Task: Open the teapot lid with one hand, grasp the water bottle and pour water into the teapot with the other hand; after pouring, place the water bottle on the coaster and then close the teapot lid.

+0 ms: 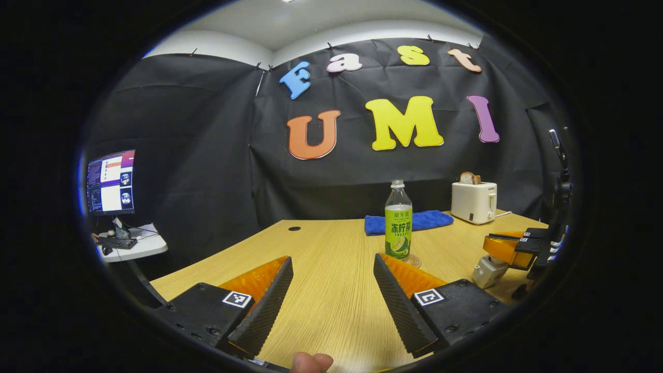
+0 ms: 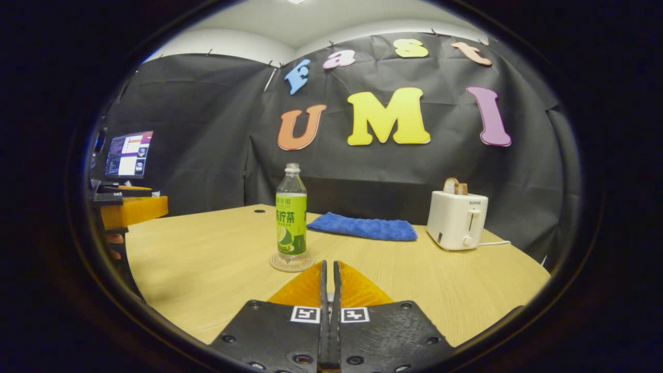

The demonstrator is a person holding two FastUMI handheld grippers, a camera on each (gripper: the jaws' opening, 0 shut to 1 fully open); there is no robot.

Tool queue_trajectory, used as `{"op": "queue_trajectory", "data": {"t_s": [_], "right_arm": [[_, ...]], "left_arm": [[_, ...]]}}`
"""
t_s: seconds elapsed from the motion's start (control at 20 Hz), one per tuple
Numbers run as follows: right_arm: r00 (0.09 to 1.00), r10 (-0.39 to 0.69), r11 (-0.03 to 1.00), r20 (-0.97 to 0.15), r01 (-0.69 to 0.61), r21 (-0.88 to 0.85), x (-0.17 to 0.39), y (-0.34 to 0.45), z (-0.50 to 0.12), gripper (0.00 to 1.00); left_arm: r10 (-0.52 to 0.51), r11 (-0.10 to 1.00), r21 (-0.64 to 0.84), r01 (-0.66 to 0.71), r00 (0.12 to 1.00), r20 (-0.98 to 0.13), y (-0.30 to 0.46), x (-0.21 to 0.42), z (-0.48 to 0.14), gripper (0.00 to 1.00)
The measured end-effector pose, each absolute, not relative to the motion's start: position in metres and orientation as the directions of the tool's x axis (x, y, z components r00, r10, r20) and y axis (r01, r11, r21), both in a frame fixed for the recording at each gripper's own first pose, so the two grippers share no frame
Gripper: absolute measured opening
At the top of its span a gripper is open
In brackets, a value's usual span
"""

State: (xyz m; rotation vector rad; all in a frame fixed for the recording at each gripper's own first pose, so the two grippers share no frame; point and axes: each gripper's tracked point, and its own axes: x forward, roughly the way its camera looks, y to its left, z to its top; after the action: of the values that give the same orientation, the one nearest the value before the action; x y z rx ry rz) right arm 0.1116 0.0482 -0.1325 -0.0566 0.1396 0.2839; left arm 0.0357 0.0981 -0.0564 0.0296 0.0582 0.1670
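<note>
A clear water bottle (image 1: pixel 398 220) (image 2: pixel 291 217) with a green label and no cap stands upright on a round coaster (image 2: pixel 291 262) (image 1: pixel 413 260) mid-table. My left gripper (image 1: pixel 331 259) is open and empty, a short way in front of the bottle. It also shows at the left edge of the right gripper view (image 2: pixel 132 210). My right gripper (image 2: pixel 329 264) is shut, with nothing visible between its fingers. In the left gripper view the right gripper (image 1: pixel 505 246) hangs just over a small white teapot-like thing (image 1: pixel 488 272). Whether it touches that thing I cannot tell.
A blue towel (image 2: pixel 362 228) (image 1: pixel 409 221) lies behind the bottle. A white toaster (image 2: pixel 457 220) (image 1: pixel 474 201) with bread in it stands at the back right, its cord trailing right. The wooden table (image 2: pixel 207 269) has a cable hole at the back. A monitor (image 1: pixel 111 181) stands on a side desk at the left.
</note>
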Motion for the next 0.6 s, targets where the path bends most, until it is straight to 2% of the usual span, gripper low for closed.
{"op": "queue_trajectory", "data": {"t_s": [0.6], "right_arm": [[0.952,0.268,0.960,-0.147,-0.276,-0.040,0.1134,0.0483,-0.1354,0.00]], "left_arm": [[0.158,0.987,0.026,-0.157,0.986,-0.050,0.0955,0.0349,-0.0540,0.98]]}}
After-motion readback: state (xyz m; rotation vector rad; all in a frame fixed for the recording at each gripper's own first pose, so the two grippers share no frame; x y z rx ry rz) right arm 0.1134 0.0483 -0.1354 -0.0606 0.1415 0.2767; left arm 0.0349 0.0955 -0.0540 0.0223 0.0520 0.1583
